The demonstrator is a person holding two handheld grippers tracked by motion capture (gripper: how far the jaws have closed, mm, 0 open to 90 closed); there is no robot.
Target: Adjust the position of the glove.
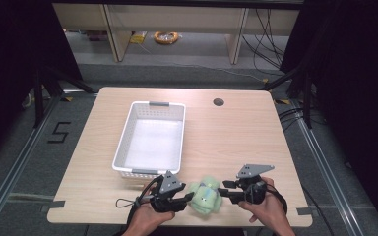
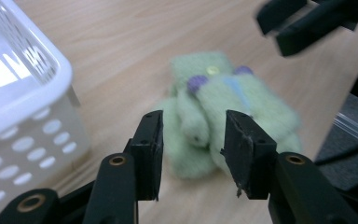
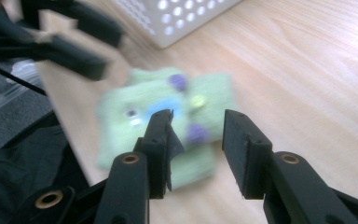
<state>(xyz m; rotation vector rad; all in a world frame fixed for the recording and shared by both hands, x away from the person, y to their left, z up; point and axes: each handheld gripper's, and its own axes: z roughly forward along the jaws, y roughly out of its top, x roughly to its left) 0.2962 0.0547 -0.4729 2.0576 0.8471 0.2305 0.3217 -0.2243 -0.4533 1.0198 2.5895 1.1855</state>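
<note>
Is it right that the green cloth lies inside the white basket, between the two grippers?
Not quite. The green cloth lies on the table, in front of the white basket, not inside it; the high view shows this. It is indeed between the left gripper and the right gripper.
</note>
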